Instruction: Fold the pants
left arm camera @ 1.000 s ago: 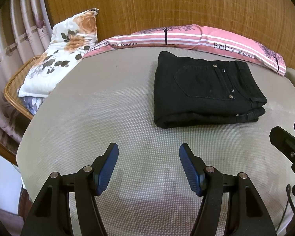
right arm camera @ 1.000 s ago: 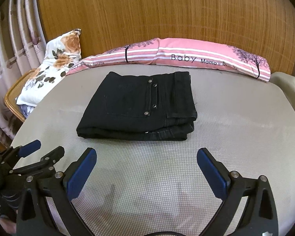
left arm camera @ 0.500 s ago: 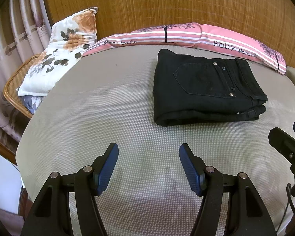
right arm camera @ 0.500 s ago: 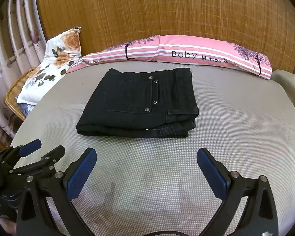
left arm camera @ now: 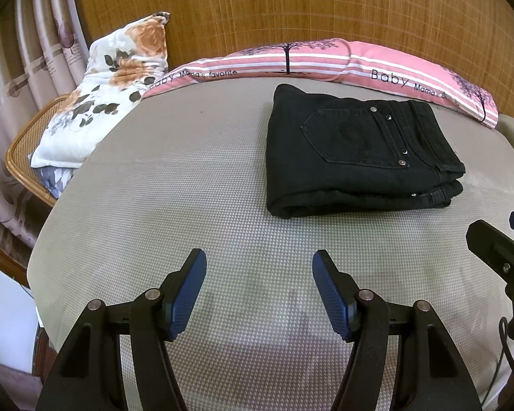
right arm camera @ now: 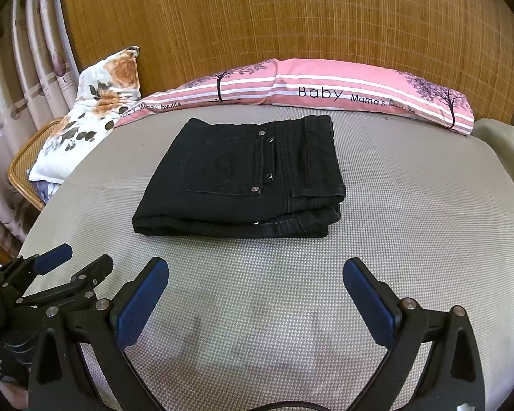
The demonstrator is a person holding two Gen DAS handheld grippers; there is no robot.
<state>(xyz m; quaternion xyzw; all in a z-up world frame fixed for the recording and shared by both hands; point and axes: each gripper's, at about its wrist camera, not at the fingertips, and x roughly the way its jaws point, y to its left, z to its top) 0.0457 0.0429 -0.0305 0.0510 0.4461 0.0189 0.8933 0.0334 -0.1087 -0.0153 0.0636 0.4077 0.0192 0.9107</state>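
Black pants lie folded into a compact stack on the grey mat, toward its far side, just short of the pink pillow. Left gripper and right gripper hover over bare mat on the near side, both with jaws spread wide and holding nothing. The fold looks complete; the step in hand is judged to be a final check or withdrawal, best done without brushing the stack's near edge, where layers sit slightly uneven at the waistband corner. Open mat surrounds the stack on 3 sides. A floral pillow lies over the mat's far-left edge, well apart from the pants.
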